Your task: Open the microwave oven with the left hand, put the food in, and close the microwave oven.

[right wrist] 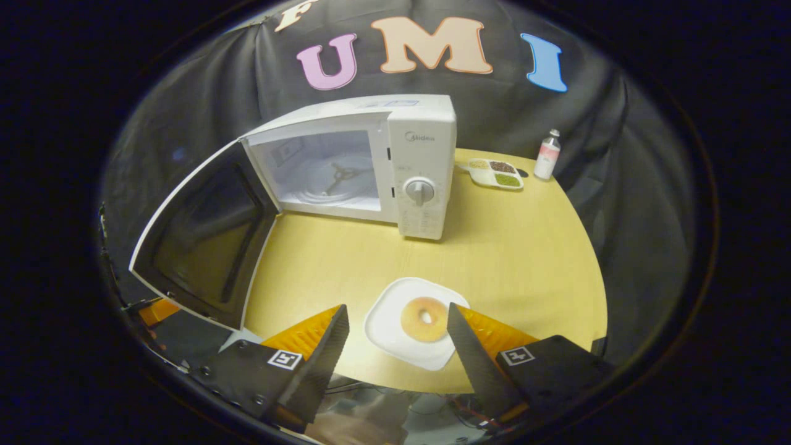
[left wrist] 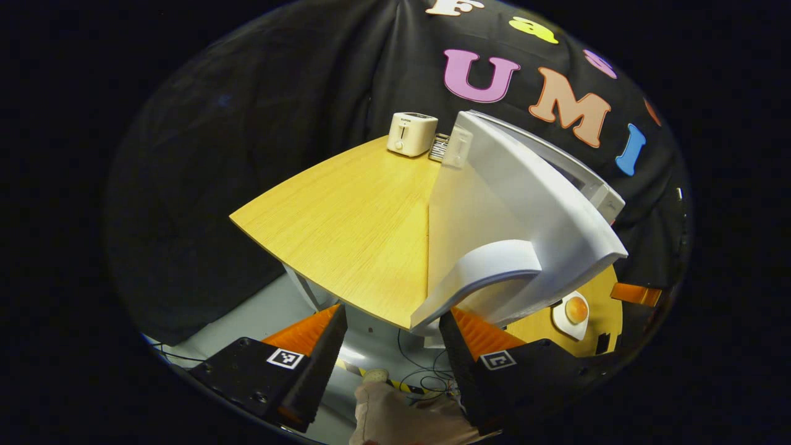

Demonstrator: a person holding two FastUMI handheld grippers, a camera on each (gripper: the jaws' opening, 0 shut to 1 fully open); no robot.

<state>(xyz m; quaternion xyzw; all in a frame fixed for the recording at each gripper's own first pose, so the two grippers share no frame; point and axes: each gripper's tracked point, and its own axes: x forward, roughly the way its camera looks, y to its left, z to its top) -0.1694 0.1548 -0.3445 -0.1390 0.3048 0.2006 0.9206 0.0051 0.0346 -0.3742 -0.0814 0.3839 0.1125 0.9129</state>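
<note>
While the microwave oven (right wrist: 395, 167) stands at the far side of the wooden table (right wrist: 525, 259), its front faces the near edge and its door (right wrist: 204, 238) is swung wide open to the left, hinged at the left side of the cavity. Inside, the bare turntable hub (right wrist: 338, 175) shows. A brand name is printed above the dial (right wrist: 419, 190), too small to read surely. On the near part of the table a white plate (right wrist: 386, 321) carries a ring-shaped bun (right wrist: 424, 319), lying flat.

From the right gripper view, the right gripper (right wrist: 395, 337) has its fingers spread wide, holding nothing, the plate seen between them.

From the left gripper view, the left gripper (left wrist: 392, 334) is also spread, just below the door's curved handle (left wrist: 476, 278); whether a finger touches it I cannot tell. A white toaster (left wrist: 411, 133) stands at the far table edge.
</note>
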